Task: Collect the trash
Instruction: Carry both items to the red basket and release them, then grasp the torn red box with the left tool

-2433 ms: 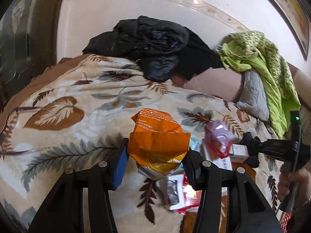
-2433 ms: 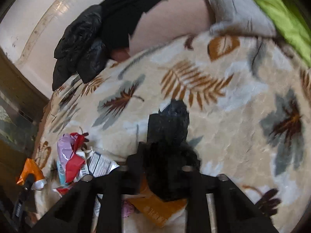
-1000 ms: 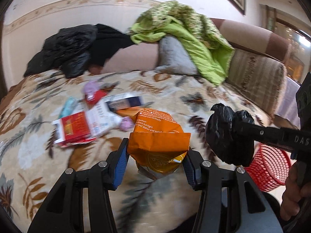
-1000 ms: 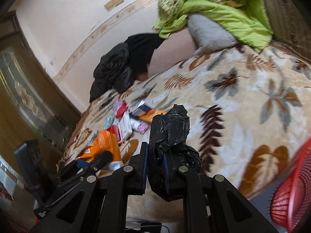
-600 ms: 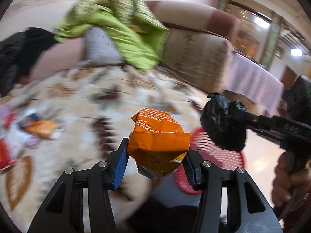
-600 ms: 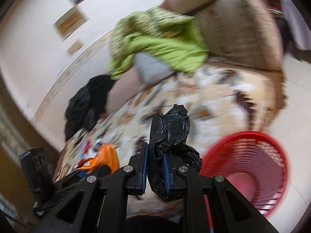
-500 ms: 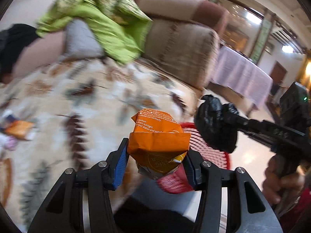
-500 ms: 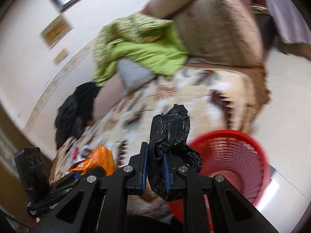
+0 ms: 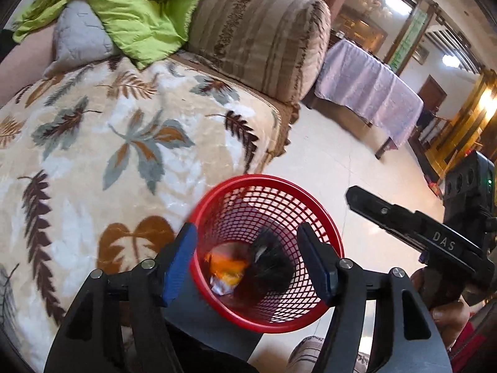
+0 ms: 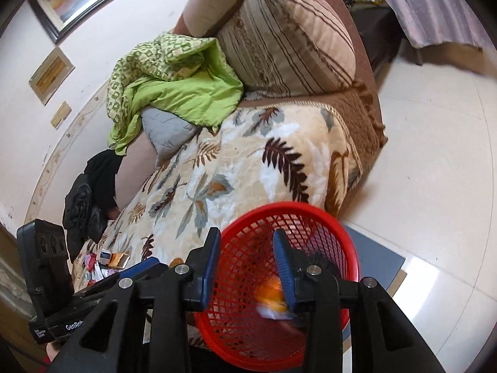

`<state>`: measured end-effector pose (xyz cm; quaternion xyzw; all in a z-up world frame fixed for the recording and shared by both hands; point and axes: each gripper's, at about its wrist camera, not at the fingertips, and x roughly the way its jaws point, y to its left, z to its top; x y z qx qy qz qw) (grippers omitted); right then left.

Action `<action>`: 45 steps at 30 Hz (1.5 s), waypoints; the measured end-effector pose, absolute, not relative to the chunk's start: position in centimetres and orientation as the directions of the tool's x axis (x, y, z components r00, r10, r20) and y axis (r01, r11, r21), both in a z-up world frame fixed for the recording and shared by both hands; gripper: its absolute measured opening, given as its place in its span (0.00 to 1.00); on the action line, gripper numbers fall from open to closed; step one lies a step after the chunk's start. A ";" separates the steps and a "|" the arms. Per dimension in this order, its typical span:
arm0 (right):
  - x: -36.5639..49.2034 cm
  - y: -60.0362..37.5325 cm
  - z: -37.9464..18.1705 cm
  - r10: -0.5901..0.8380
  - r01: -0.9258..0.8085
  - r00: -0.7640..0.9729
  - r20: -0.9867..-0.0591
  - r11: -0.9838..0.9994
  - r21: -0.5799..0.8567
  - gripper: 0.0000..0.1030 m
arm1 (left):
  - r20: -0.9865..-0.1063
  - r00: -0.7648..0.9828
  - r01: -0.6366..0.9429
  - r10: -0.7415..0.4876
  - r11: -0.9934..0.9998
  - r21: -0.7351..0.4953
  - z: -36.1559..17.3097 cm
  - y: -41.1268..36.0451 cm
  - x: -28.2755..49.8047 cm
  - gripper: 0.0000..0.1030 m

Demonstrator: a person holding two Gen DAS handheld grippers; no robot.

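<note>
Left wrist view: the left gripper stands spread wide and empty above the red mesh basket. Inside the basket lie the orange snack wrapper and, just beside it, the crumpled black plastic bag, both blurred. The basket sits on the floor against the edge of the leaf-patterned blanket. The right gripper shows edge-on beyond the basket rim; its spread cannot be judged here.

Right wrist view: the right gripper is released, holding nothing, over the same basket. The wrapper lies within, blurred. More litter remains on the blanket, well apart from the basket.
</note>
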<state>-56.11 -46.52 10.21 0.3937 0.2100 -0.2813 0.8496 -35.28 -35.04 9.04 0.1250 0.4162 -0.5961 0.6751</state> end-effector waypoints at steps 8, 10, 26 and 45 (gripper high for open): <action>-52.1 -43.6 11.7 -0.261 0.577 0.788 -0.558 0.630 0.521 0.45 | -0.691 0.130 0.901 -0.711 0.376 -0.218 10.1 -29.0 -32.6 0.68; -50.5 -42.6 11.7 -0.231 0.555 0.793 -0.563 0.655 0.513 0.46 | -0.693 0.167 0.887 -0.701 0.414 -0.206 10.0 -26.8 -31.6 0.68; -35.2 -30.6 10.2 0.060 0.289 0.772 -0.633 0.853 0.434 0.50 | -0.666 0.396 0.691 -0.632 0.683 -0.238 9.3 -11.0 -20.7 0.68; -30.4 -28.0 7.8 0.140 0.247 0.727 -0.672 0.860 0.446 0.50 | -0.719 0.452 0.450 -0.528 0.831 -0.327 5.4 0.0 1.6 0.71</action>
